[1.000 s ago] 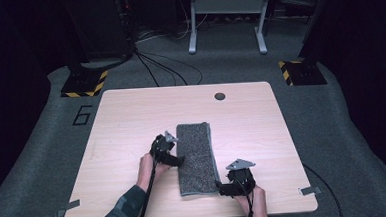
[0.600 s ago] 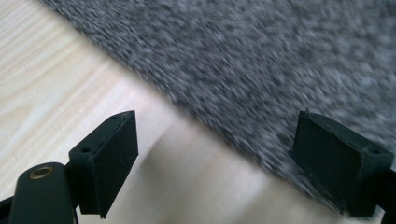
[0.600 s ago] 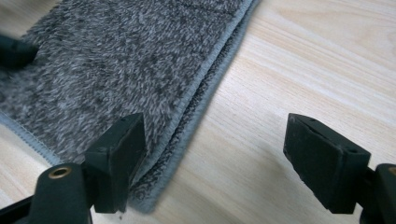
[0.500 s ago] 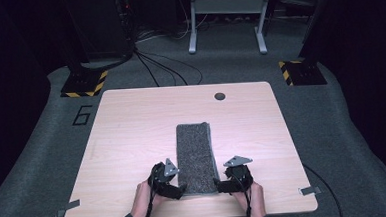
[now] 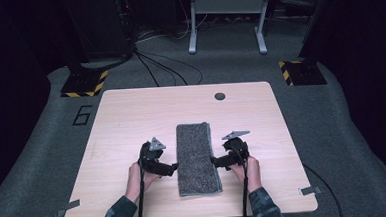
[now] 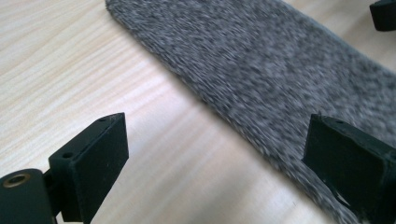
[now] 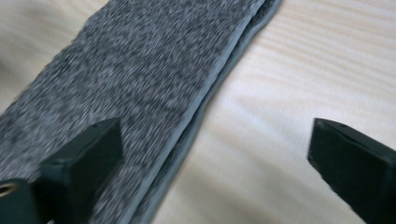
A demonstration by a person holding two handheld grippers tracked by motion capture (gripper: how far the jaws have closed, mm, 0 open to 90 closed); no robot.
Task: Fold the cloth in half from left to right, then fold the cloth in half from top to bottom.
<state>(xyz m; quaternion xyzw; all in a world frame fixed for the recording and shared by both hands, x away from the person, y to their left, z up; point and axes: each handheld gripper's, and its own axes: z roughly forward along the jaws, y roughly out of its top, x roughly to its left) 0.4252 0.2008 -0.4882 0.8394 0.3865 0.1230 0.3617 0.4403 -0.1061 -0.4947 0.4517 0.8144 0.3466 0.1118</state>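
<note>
folded grey towel point(image 5: 197, 158) lying flat between two hand-held grippers on a wooden table point(image 5: 121, 122).

the towel's long axis runs straight away from the person — one short end near the table's front edge, the other pointing toward a small dark round hole point(image 5: 220, 96) farther back. left gripper point(image 5: 170, 168) sits just beside its left long edge, right gripper point(image 5: 217, 161) just beside the right; both have just been opening, jaws wide apart with nothing pinched — bare wood lies around them.

A pale wooden table point(image 5: 131, 116) stands on grey carpet point(image 5: 48, 146). Beyond it, black cables point(image 5: 159, 70) trail past a grey metal frame point(image 5: 226, 16). The surroundings are dark.
</note>
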